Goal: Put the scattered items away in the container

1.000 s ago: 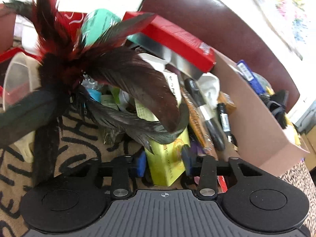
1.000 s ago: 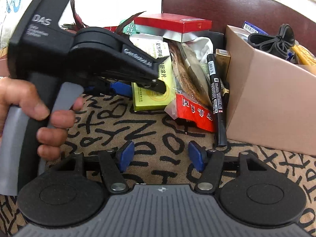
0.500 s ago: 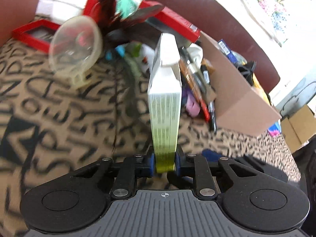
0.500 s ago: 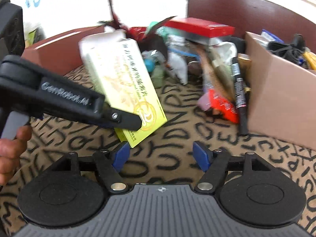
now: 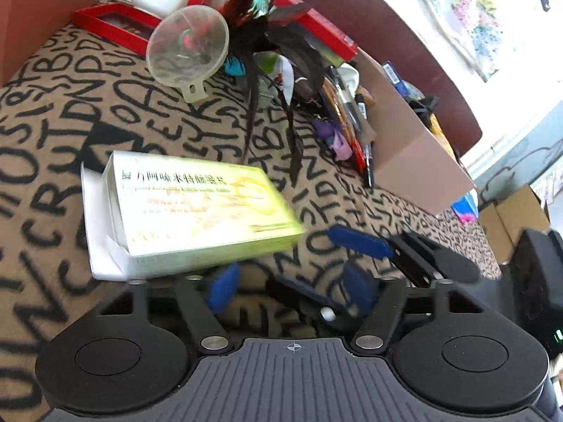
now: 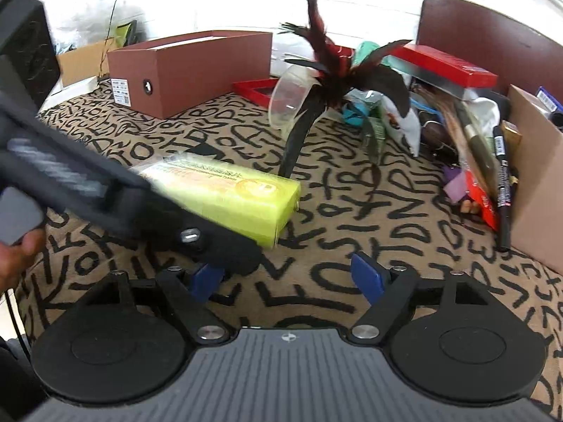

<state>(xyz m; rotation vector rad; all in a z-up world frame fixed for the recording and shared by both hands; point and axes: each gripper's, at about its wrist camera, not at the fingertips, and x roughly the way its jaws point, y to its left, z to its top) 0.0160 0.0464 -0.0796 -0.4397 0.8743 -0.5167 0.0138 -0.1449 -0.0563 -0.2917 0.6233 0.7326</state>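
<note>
Yellow-green cardboard medicine box (image 5: 197, 211) blurred, loose on letter-print cloth, well apart from open tan cardboard box (image 5: 404, 147). Left hand-held gripper (image 5: 292, 288) open, empty. Right hand-held gripper (image 6: 292, 277) open, empty. Risk: regrasp on box corner slips; feather bundle (image 6: 337, 74) snags path.

My left gripper (image 5: 290, 288) is spread wide, blue pads (image 5: 222, 286) apart w/ nothing between them. In the right wrist view its black body (image 6: 105, 193) slants in from upper left, blurred, my hand (image 6: 17, 256) on the grip at the frame edge. My right gripper (image 6: 288, 277) is spread too, pads (image 6: 367, 276) well apart, pointing fwd & low. Its fingers (image 5: 359, 242) show in the left view, just ahead-right of my left pads.
</note>
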